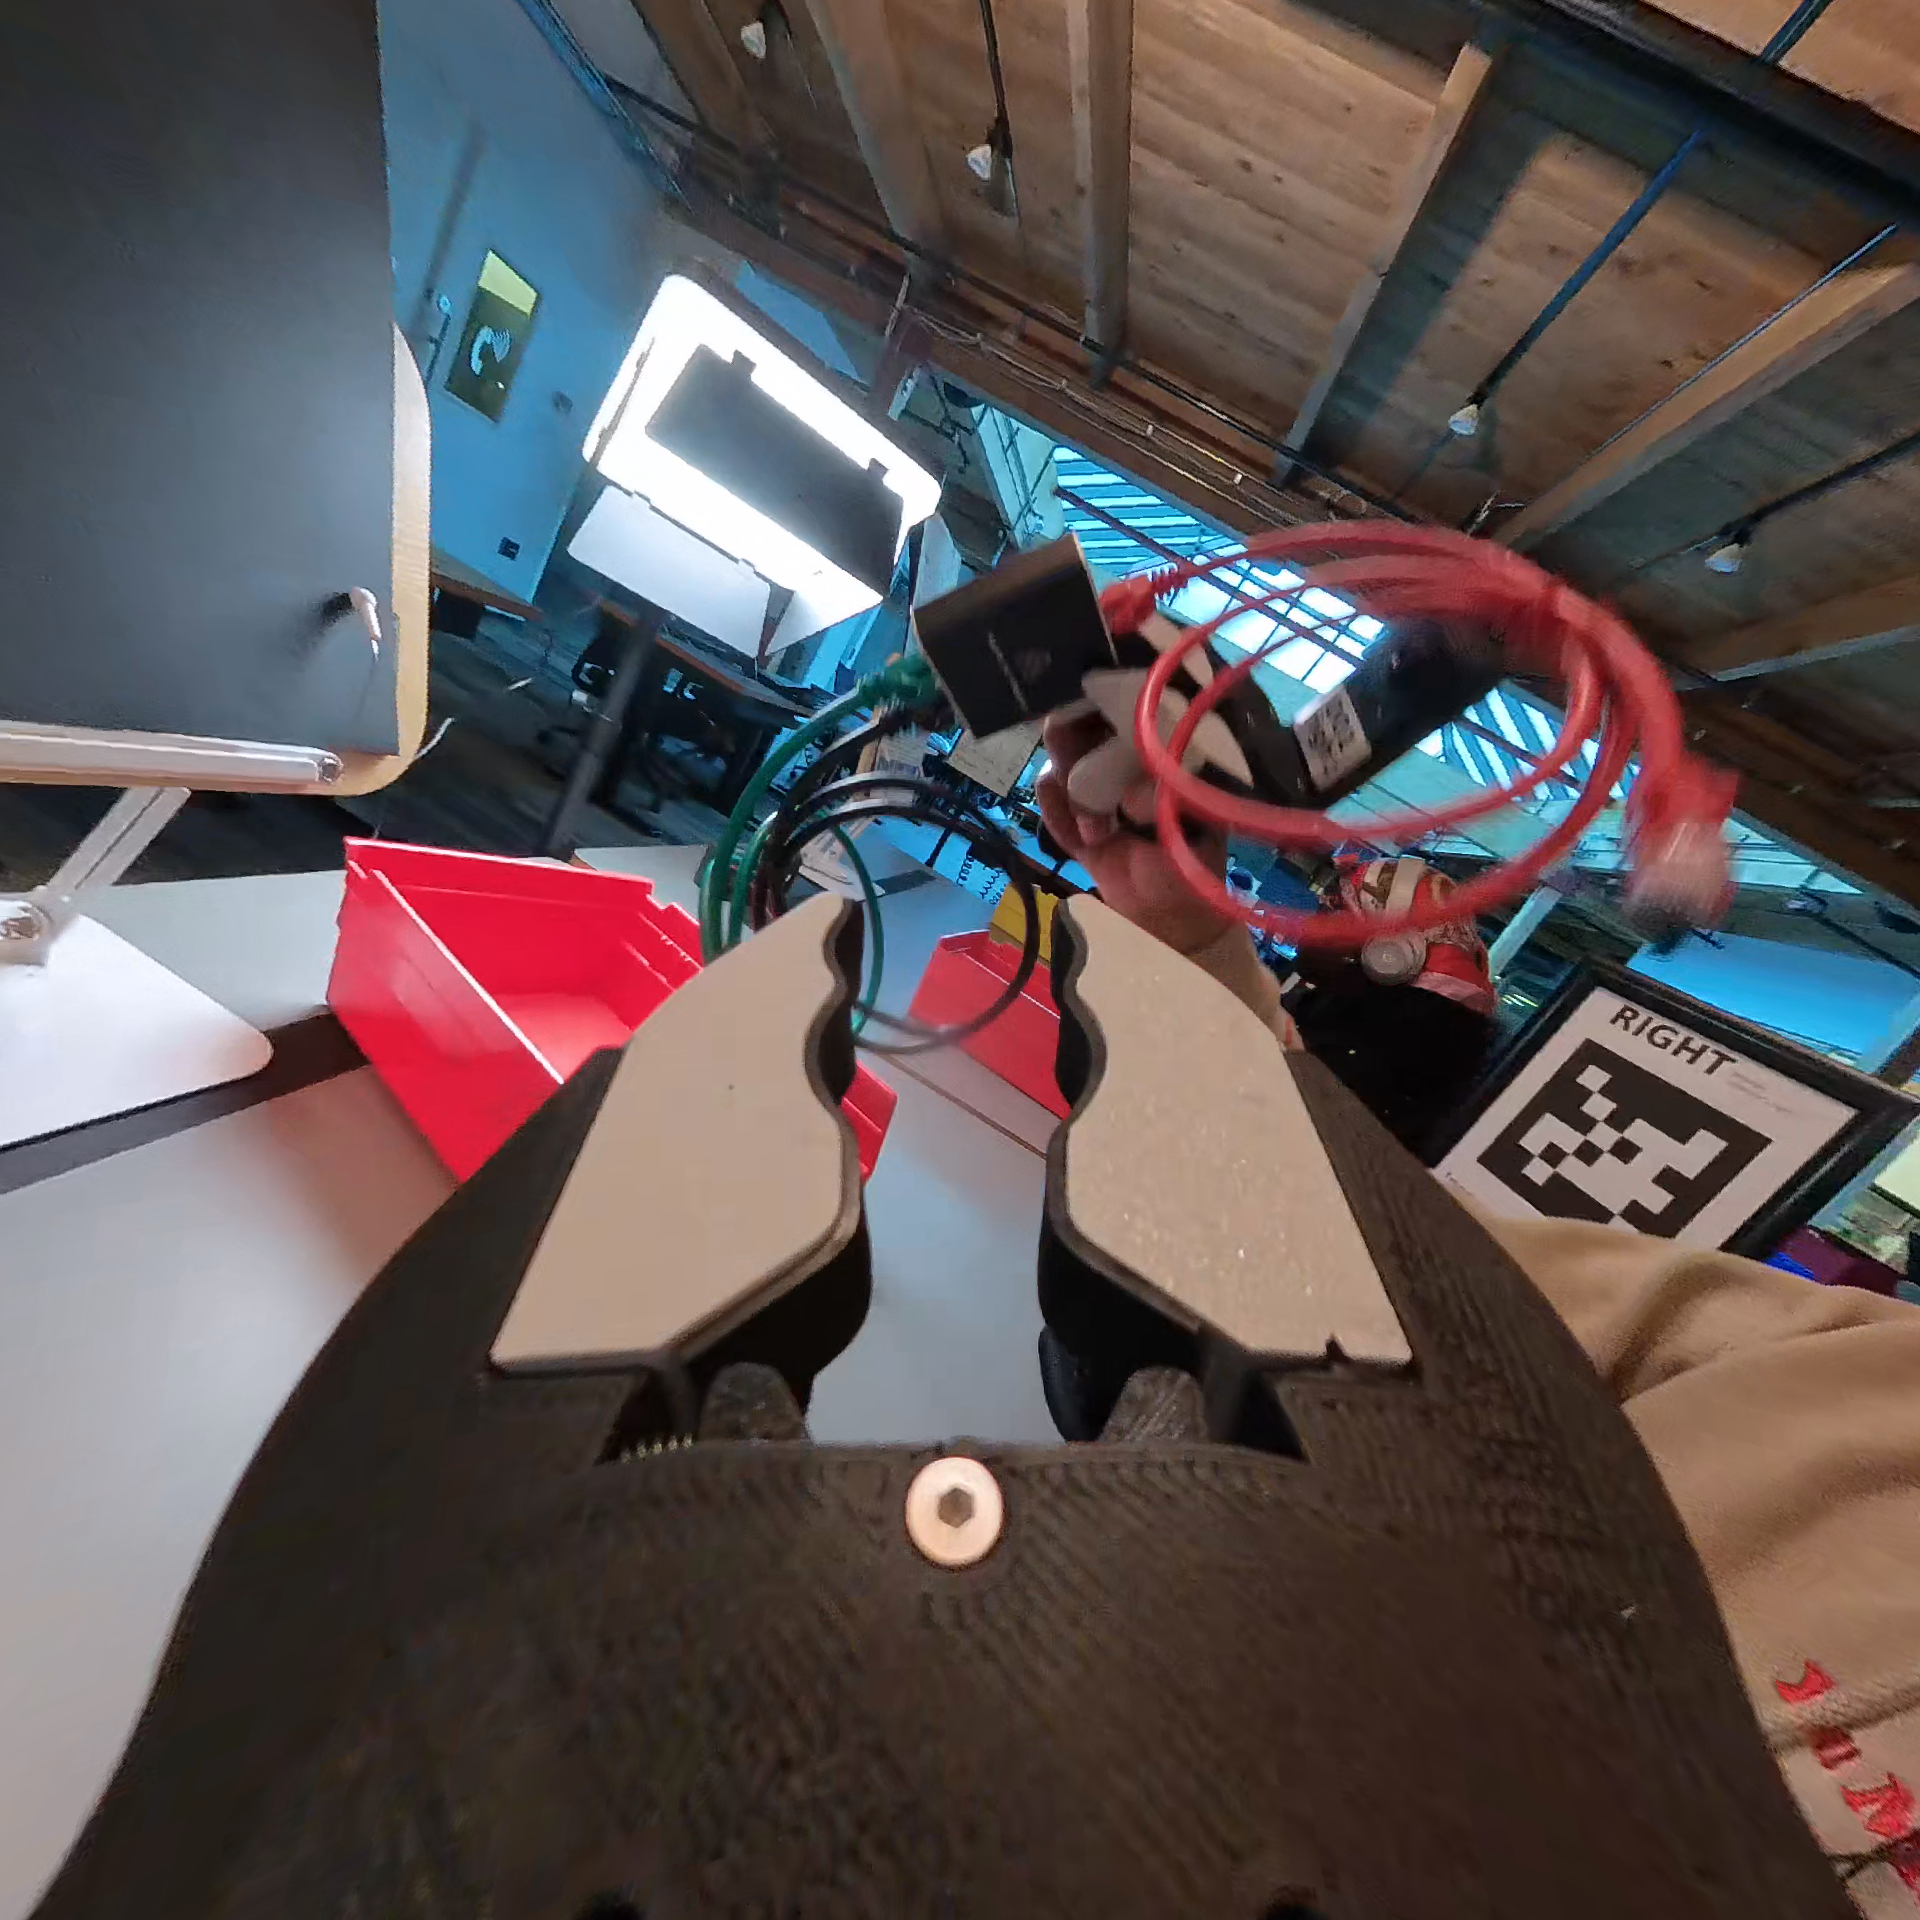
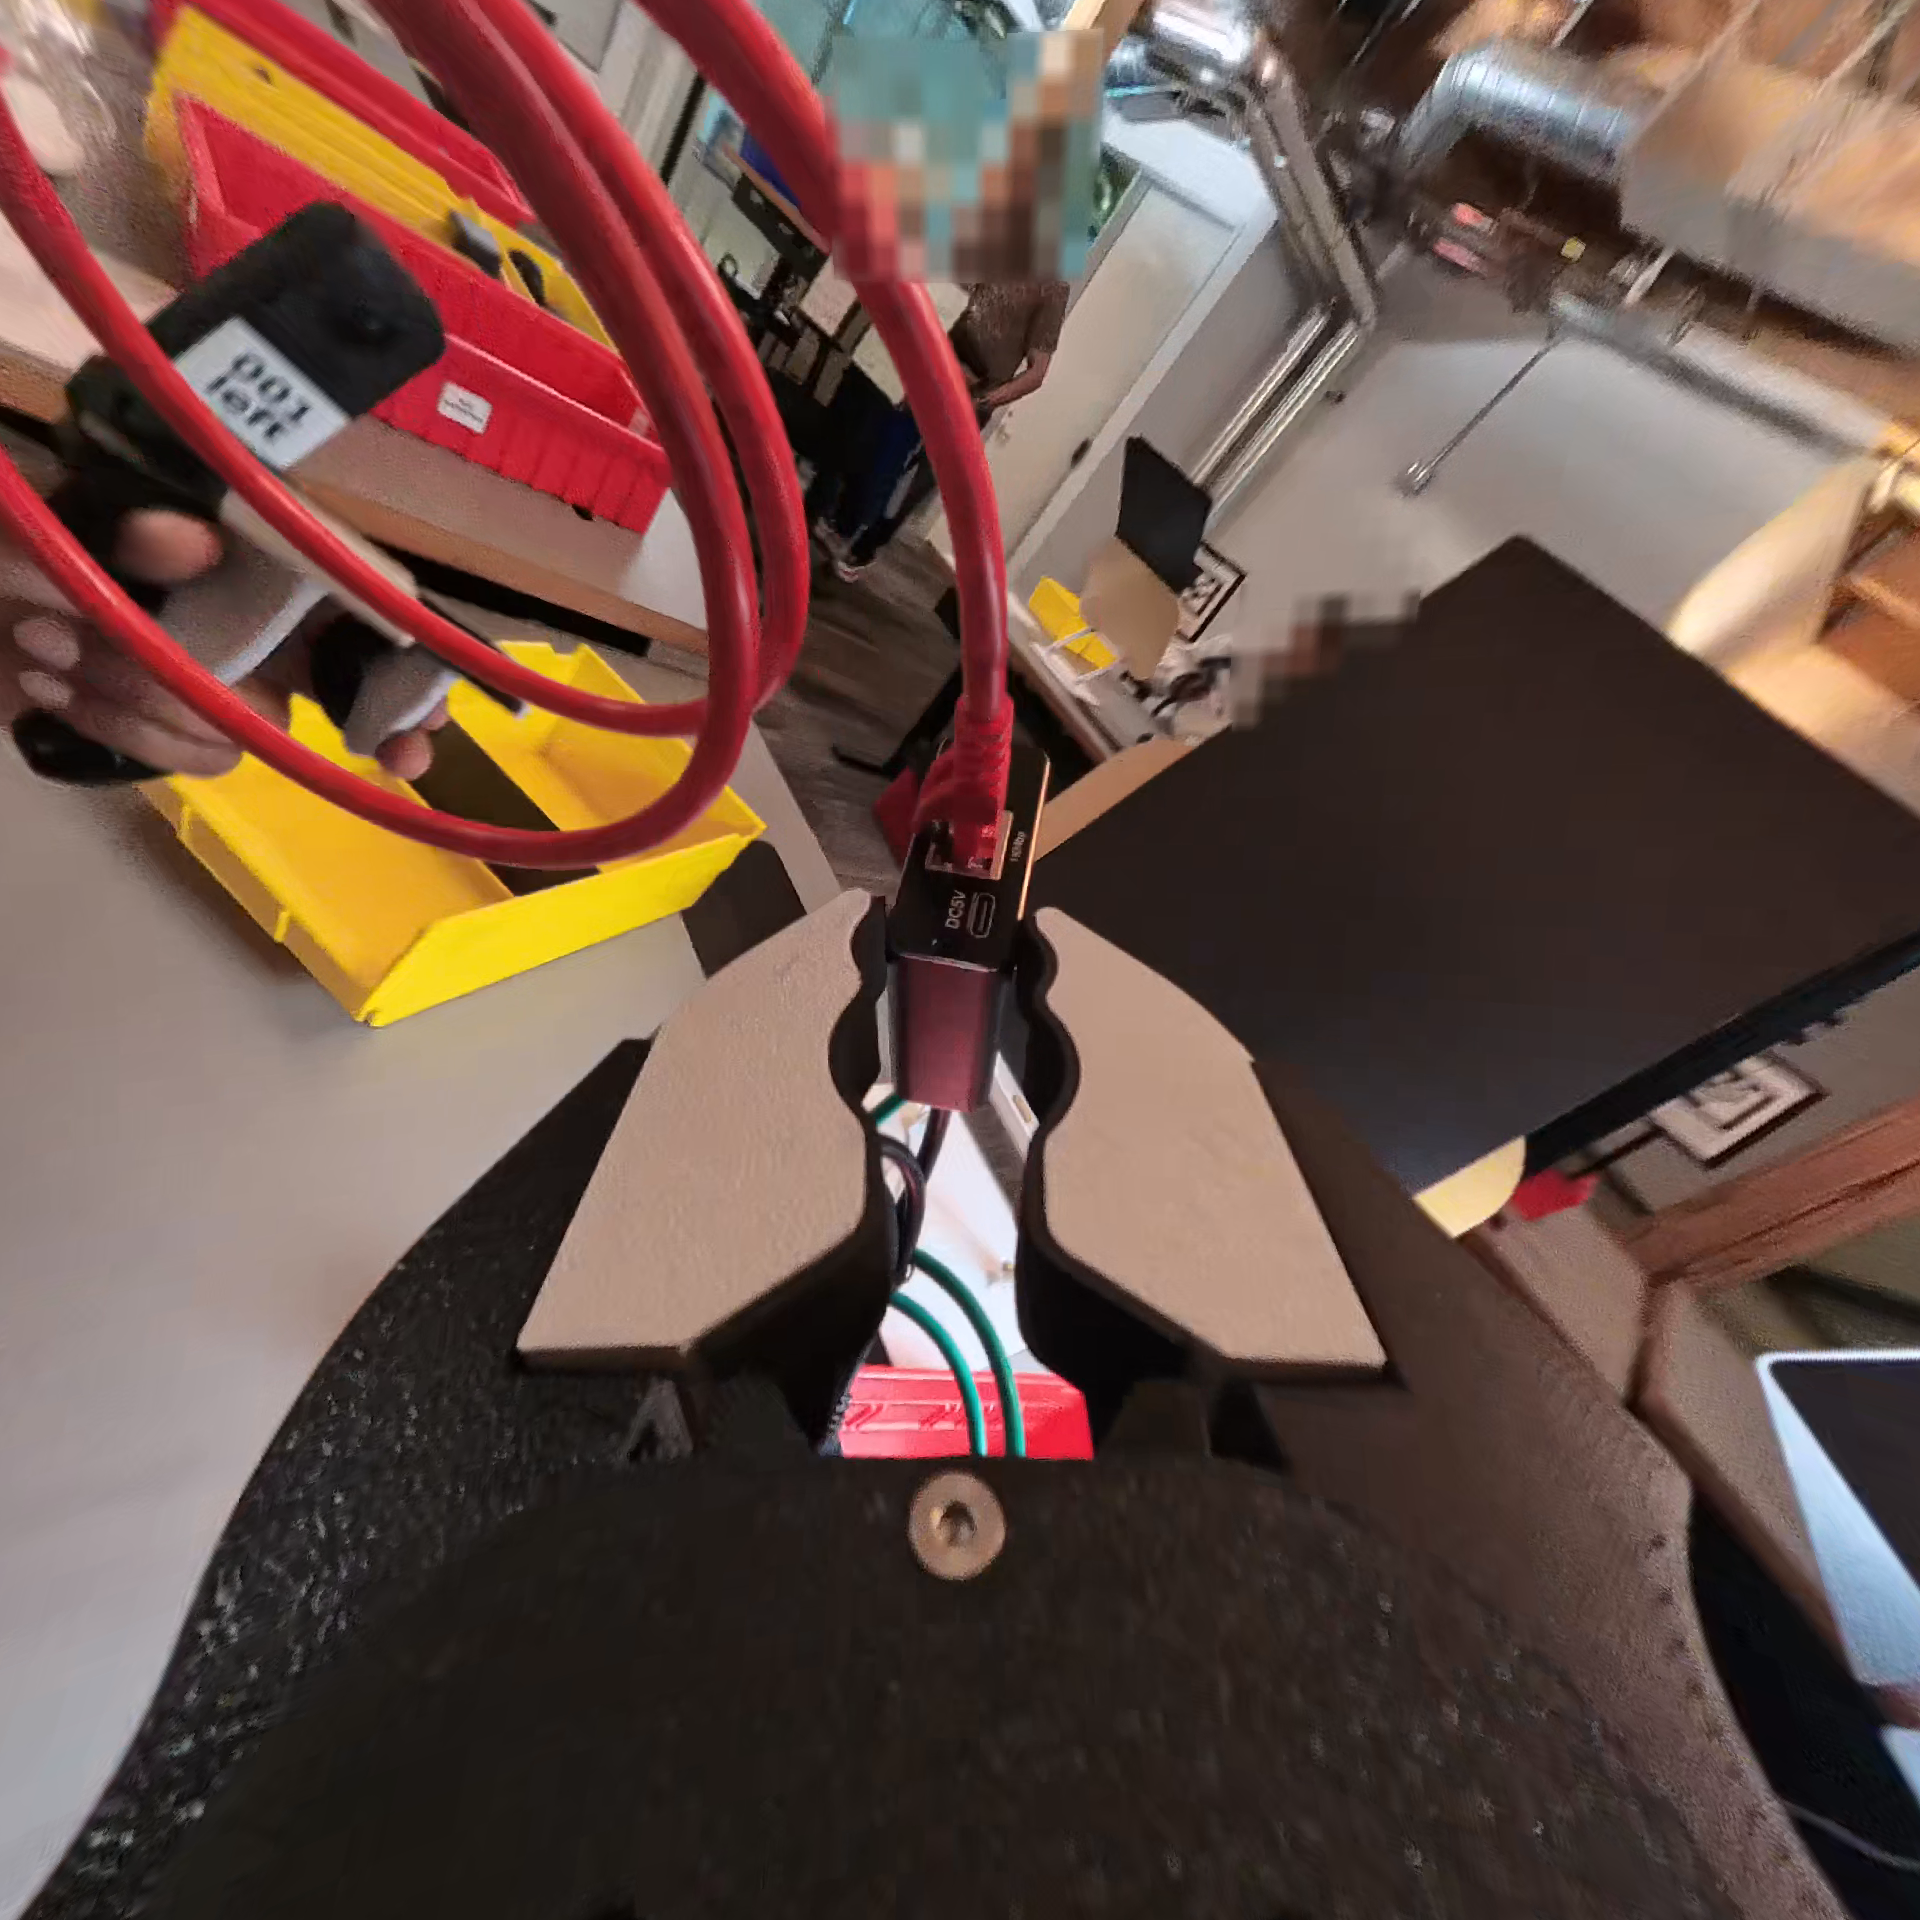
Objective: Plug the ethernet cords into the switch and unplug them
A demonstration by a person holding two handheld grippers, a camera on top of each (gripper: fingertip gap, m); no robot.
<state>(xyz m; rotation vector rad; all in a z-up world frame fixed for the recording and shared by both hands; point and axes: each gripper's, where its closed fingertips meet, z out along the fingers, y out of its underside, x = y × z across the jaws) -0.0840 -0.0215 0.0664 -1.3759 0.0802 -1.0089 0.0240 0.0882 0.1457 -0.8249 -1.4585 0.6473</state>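
Note:
My right gripper (image 2: pixel 951 935) is shut on a small black switch (image 2: pixel 945 1029) and holds it in the air. A red ethernet cord (image 2: pixel 717 582) is plugged into the switch's far end and hangs in loops. Green cords (image 2: pixel 982 1351) run below the jaws. In the left wrist view the switch (image 1: pixel 1013 649) sits in the right gripper (image 1: pixel 1107 681), with the red cord (image 1: pixel 1455 727) coiled at its right and a green cord (image 1: pixel 821 748) and a black cord (image 1: pixel 997 935) hanging from its left end. My left gripper (image 1: pixel 956 935) is open and empty, below the switch; it also shows in the right wrist view (image 2: pixel 322 665).
Red bins (image 1: pixel 499 966) stand on the grey table (image 1: pixel 156 1403). A yellow bin (image 2: pixel 447 914) stands on the table at the left. A dark monitor (image 1: pixel 187 364) on a white stand base (image 1: pixel 104 1039) is at the left. A framed marker board (image 1: pixel 1642 1143) is at the right. A black panel (image 2: pixel 1455 883) is close at the right. The tips of one gripper are about 20 cm away from the tips of the other.

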